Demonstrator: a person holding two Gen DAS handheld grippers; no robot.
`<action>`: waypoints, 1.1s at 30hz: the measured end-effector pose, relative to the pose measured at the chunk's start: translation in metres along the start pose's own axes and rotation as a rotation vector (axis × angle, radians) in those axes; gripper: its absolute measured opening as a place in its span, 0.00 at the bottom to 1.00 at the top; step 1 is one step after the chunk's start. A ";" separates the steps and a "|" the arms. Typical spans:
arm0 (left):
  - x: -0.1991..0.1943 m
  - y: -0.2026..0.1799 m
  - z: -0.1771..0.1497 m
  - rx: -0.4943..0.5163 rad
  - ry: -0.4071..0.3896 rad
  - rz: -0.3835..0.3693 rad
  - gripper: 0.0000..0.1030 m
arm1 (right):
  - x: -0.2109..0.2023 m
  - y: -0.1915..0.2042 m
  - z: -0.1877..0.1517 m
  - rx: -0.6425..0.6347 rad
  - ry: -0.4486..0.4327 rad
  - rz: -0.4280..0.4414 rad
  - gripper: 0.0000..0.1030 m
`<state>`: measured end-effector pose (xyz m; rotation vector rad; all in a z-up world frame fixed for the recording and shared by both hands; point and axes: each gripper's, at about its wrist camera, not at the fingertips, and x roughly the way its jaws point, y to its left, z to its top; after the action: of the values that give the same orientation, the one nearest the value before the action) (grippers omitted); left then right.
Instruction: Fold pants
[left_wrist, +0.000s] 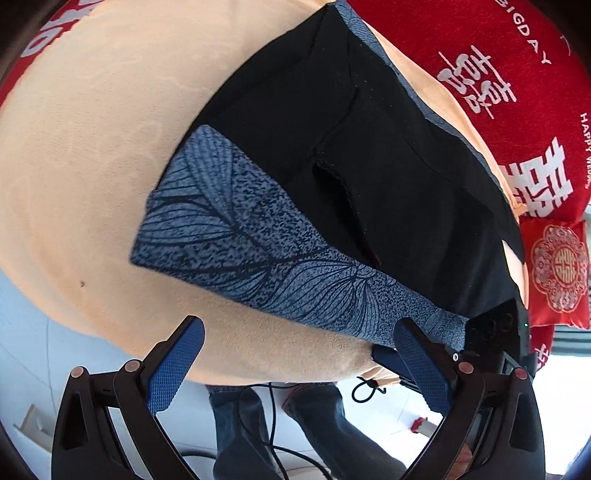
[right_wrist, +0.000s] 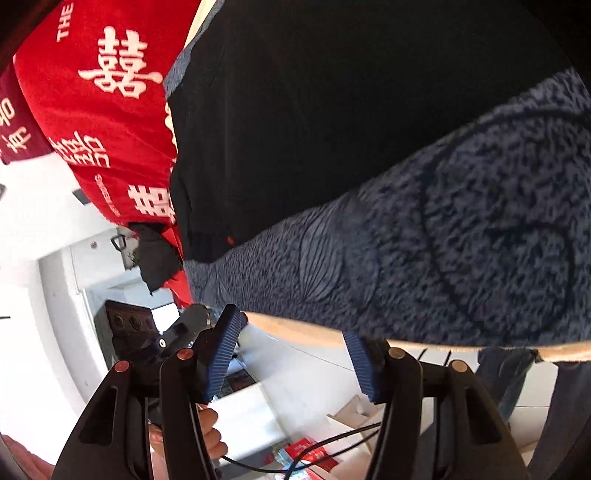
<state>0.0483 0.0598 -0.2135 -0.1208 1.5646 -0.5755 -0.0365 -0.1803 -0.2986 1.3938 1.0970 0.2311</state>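
The pants (left_wrist: 369, 177) lie spread on a peach-coloured blanket (left_wrist: 92, 166), black across most of their cloth with a blue-grey leaf-printed band (left_wrist: 266, 266) running along the near edge. In the left wrist view the left gripper (left_wrist: 301, 350) hangs at the blanket's near edge with its blue-padded fingers (left_wrist: 173, 369) wide apart and nothing between them; the right-hand finger sits just beside the printed band's narrow end, and whether it touches the cloth is hard to tell. Beyond that end a second black device (left_wrist: 495, 328) shows, partly cut off. The right wrist view sits very close: the pants fill the upper frame, the print blurred and the far part lost in darkness. The right gripper (right_wrist: 293, 339) is also spread open and holds nothing, its finger tips at the blanket's edge below the printed band; the tip of one finger is hidden behind that edge. A red cloth with white characters (left_wrist: 498, 92) lies beside the pants, and a red embroidered pouch (left_wrist: 559, 273) sits at the frame's side. Below the blanket, a pair of legs in jeans (left_wrist: 258, 424) and a black cable are partly visible.
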 end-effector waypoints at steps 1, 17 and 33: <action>0.002 -0.001 0.001 0.003 0.002 -0.009 1.00 | -0.005 0.002 0.003 0.007 -0.022 0.020 0.59; 0.021 -0.037 0.051 -0.057 -0.059 -0.071 0.88 | -0.075 -0.001 -0.005 -0.021 -0.156 0.001 0.60; 0.020 -0.049 0.046 0.112 0.008 -0.022 0.48 | -0.125 -0.065 -0.021 0.258 -0.344 0.172 0.08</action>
<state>0.0768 -0.0042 -0.2093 -0.0508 1.5364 -0.6807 -0.1469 -0.2704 -0.2905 1.6873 0.7409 -0.0306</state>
